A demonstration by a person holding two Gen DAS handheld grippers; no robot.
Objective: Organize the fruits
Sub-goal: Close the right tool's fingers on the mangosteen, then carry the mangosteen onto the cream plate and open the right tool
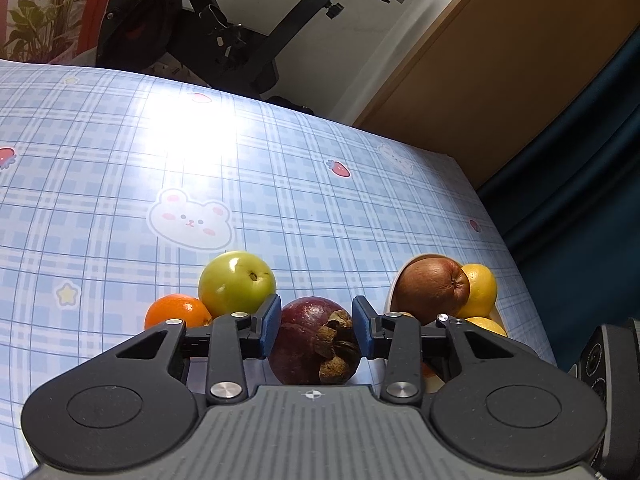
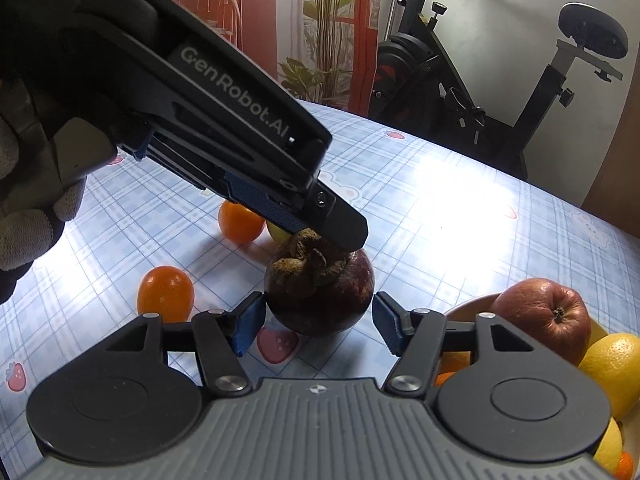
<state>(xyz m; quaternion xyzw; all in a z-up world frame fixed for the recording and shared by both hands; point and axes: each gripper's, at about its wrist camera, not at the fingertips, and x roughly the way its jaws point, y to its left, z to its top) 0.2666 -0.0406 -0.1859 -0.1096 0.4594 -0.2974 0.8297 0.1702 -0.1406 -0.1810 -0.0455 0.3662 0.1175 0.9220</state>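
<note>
A dark purple mangosteen [image 1: 308, 340] rests on the blue plaid tablecloth [image 1: 280, 200], its dry brown calyx turned toward me. My left gripper [image 1: 316, 316] is shut on it, a blue pad on each side of its upper part. In the right wrist view the left gripper [image 2: 344, 236] reaches down from the upper left onto the top of the mangosteen [image 2: 320, 296]. My right gripper [image 2: 319, 304] stands open just in front of the fruit, with a gap on its right side. A green apple [image 1: 237, 283] and an orange [image 1: 178, 312] lie just behind.
A pale bowl [image 2: 468, 306] at the right holds a red-brown apple [image 2: 546, 318] and yellow citrus [image 2: 612, 364]. Two oranges [image 2: 165, 294] [image 2: 241, 220] lie left of the mangosteen. A gloved hand [image 2: 24, 200] holds the left gripper. An exercise bike [image 2: 460, 92] stands beyond the table's far edge.
</note>
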